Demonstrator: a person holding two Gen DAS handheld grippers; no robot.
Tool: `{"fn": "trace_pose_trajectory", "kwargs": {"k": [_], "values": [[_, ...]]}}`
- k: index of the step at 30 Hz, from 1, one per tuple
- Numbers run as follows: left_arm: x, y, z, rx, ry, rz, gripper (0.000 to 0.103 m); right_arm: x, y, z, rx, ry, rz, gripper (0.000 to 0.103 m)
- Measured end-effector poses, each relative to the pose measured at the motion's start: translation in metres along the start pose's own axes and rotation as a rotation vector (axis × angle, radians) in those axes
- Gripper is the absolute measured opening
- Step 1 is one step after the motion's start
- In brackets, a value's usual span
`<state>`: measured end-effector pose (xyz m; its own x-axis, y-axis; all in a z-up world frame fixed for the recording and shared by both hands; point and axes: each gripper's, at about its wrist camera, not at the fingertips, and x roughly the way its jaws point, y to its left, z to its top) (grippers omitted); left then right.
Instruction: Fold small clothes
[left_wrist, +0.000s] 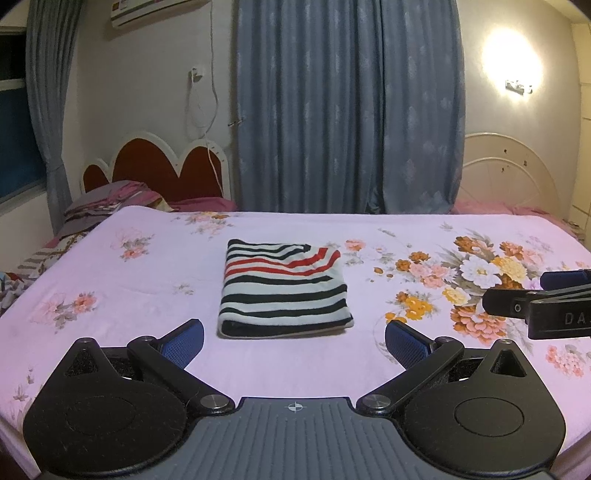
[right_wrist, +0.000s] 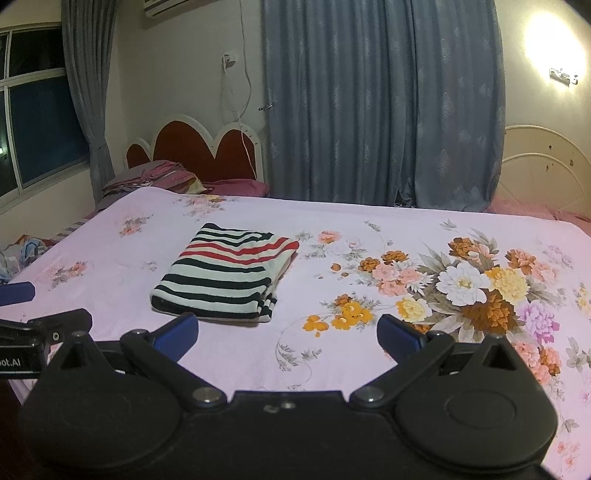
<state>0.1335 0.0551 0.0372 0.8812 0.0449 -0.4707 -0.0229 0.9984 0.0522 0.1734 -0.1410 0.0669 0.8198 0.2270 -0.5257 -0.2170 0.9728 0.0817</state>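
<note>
A small striped garment (left_wrist: 284, 291), black and white with red stripes near its far end, lies folded into a neat rectangle on the pink floral bedsheet (left_wrist: 129, 295). It also shows in the right wrist view (right_wrist: 225, 277), left of centre. My left gripper (left_wrist: 293, 338) is open and empty, just in front of the garment's near edge. My right gripper (right_wrist: 287, 332) is open and empty, to the right of the garment's near corner. The right gripper's side shows at the right edge of the left wrist view (left_wrist: 543, 310). The left gripper's side shows at the left edge of the right wrist view (right_wrist: 33, 332).
A big flower print (right_wrist: 472, 288) covers the sheet to the right of the garment. Pillows and bedding (left_wrist: 110, 203) lie by a red heart-shaped headboard (left_wrist: 162, 166) at the back left. Blue curtains (left_wrist: 347, 110) and a white headboard (left_wrist: 509, 173) stand behind.
</note>
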Motion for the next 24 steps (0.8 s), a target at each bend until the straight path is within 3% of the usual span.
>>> {"fn": "trace_pose_trajectory", "kwargs": {"k": [24], "values": [[-0.0021,-0.006,-0.0006,0.002,-0.01,0.003,0.103,-0.0013,-0.0001,-0.0005,-0.001,0.0,0.002,0.102]]}}
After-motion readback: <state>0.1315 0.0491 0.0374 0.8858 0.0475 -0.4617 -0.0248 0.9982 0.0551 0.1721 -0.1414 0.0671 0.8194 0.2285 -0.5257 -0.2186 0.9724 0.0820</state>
